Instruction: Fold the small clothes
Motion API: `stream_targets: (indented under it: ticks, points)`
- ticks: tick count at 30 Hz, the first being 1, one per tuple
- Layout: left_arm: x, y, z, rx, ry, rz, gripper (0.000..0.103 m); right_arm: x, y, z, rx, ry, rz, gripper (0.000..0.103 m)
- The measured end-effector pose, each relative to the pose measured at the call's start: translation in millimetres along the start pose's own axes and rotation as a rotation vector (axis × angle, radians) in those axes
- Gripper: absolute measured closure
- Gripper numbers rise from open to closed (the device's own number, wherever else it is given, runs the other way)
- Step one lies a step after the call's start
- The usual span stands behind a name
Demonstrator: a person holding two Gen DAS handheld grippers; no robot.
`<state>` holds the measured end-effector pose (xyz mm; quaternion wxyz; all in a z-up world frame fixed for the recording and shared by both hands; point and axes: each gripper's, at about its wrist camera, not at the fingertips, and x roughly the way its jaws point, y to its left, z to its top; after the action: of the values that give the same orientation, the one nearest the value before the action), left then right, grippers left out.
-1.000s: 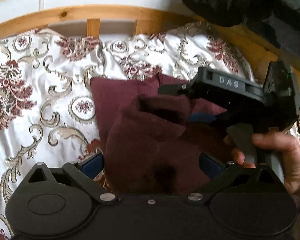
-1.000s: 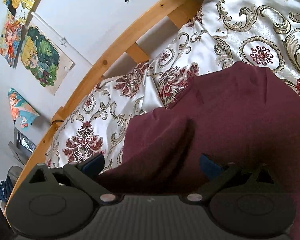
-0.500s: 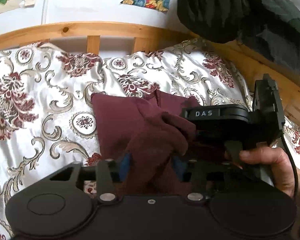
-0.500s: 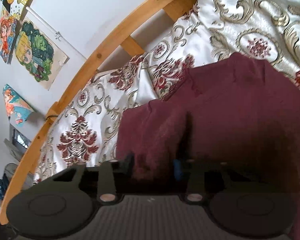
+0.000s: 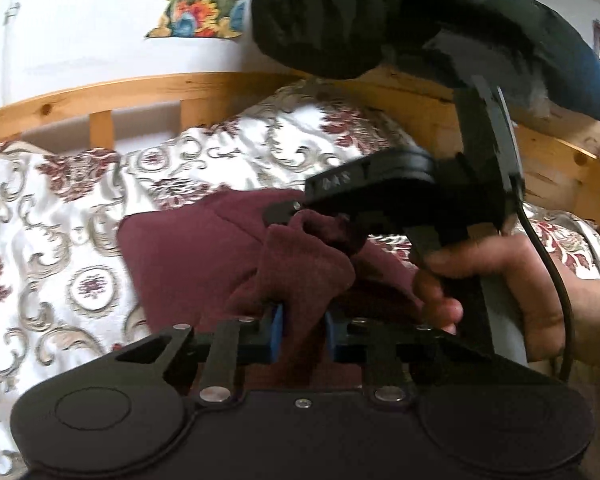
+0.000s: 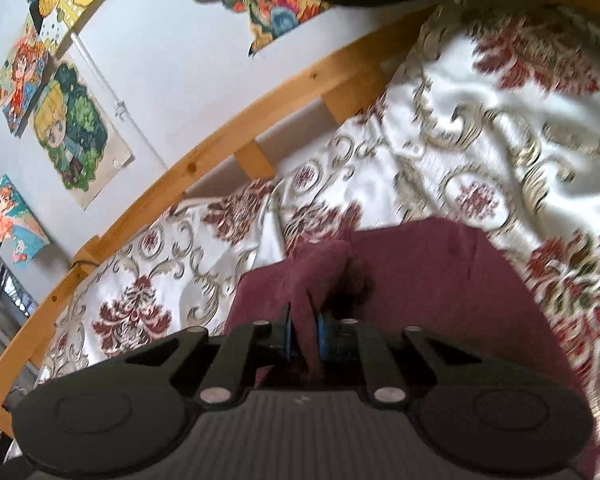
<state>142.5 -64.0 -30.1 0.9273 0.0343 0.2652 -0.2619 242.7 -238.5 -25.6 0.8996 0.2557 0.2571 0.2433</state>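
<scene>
A small maroon garment (image 5: pixel 188 264) lies on a white bedspread with red and gold floral pattern (image 5: pixel 48 216). My left gripper (image 5: pixel 302 334) is shut on a bunched fold of the garment's near edge and holds it raised. My right gripper (image 6: pixel 303 336) is shut on another fold of the same garment (image 6: pixel 420 280). In the left wrist view the right gripper's black body (image 5: pixel 404 196) and the hand holding it are just to the right, pinching the cloth beside mine.
A wooden bed rail (image 5: pixel 148 88) runs along the far side of the bed, with a white wall and colourful drawings (image 6: pixel 72 136) behind. A dark sleeve (image 5: pixel 380 16) hangs at the top. The bedspread extends to the left (image 6: pixel 140 280).
Both grippers went from open around the garment's edge to shut on it. They have since lifted the pinched folds up off the bed.
</scene>
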Motion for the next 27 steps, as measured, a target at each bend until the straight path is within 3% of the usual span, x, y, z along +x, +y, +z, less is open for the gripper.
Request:
stream_targets:
  ticks: [13, 27]
  points:
    - [25, -32, 12, 0.023, -0.011, -0.065, 0.082, -27, -24, 17, 0.045, -0.069, -0.081, 0.09]
    - [40, -44, 6, -0.021, 0.003, -0.148, 0.082, -40, -52, 18, 0.137, -0.056, -0.176, 0.09]
